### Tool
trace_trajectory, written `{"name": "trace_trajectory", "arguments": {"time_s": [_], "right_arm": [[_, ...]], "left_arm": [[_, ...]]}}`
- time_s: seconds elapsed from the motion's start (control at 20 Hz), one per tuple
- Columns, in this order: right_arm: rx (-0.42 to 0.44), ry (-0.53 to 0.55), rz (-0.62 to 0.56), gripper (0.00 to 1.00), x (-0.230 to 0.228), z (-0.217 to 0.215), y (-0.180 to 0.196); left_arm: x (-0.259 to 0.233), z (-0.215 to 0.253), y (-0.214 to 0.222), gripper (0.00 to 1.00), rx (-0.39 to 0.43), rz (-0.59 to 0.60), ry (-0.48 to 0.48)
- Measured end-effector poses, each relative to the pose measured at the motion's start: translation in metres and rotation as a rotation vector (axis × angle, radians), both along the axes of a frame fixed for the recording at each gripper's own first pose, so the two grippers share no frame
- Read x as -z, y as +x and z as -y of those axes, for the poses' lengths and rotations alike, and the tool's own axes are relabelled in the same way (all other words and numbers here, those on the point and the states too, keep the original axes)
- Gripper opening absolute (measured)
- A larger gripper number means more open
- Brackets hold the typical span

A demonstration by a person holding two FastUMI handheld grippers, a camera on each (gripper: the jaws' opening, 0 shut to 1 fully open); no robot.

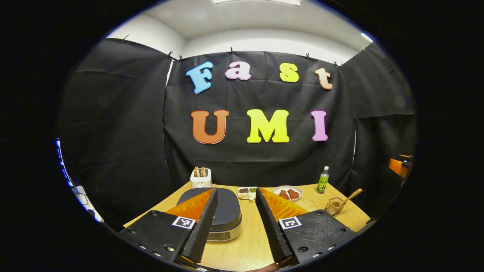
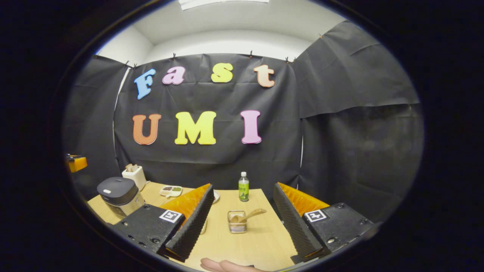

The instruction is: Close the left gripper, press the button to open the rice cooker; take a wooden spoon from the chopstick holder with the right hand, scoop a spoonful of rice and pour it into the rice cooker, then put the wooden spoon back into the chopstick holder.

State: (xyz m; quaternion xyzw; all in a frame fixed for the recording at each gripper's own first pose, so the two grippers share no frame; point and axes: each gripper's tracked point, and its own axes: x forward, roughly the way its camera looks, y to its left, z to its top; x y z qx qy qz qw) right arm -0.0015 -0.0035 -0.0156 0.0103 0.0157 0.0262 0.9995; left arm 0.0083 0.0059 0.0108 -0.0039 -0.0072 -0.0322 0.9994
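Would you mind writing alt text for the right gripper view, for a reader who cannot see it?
The open right gripper hovers over a wooden table, aimed at a wire chopstick holder with a wooden spoon leaning in it. Behind stands a green bottle; at far left sit a closed rice cooker and a toaster.

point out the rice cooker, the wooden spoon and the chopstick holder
rice cooker (image 1: 226, 206), left gripper view, on its dark lid
wooden spoon (image 2: 252, 214), right gripper view, on its handle
chopstick holder (image 2: 237, 226), right gripper view, on its front wall
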Motion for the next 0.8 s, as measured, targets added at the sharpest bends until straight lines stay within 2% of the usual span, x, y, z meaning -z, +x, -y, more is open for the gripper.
{"name": "trace_trajectory", "arguments": {"time_s": [0.1,0.3,0.35,0.55,0.7,0.8], "right_arm": [[-0.004,0.004,-0.007,1.0,0.002,0.001,0.0],[0.0,0.007,-0.014,1.0,0.007,0.005,0.004],[0.0,0.007,-0.017,1.0,0.01,0.005,0.004],[-0.004,0.011,-0.031,1.0,0.019,0.006,0.008],[-0.004,0.011,-0.043,1.0,0.025,0.007,0.012],[-0.006,0.006,-0.05,1.0,0.031,0.007,0.014]], "left_arm": [[0.006,-0.005,0.006,0.26,-0.014,-0.023,-0.009],[0.019,-0.024,0.031,0.21,-0.077,-0.067,0.036],[0.025,-0.029,0.028,0.0,-0.091,-0.095,0.039],[0.051,-0.033,0.049,0.0,-0.094,-0.197,0.019],[0.079,-0.045,0.065,0.0,-0.125,-0.288,0.061],[0.096,-0.05,0.076,0.0,-0.139,-0.348,0.055]]}}
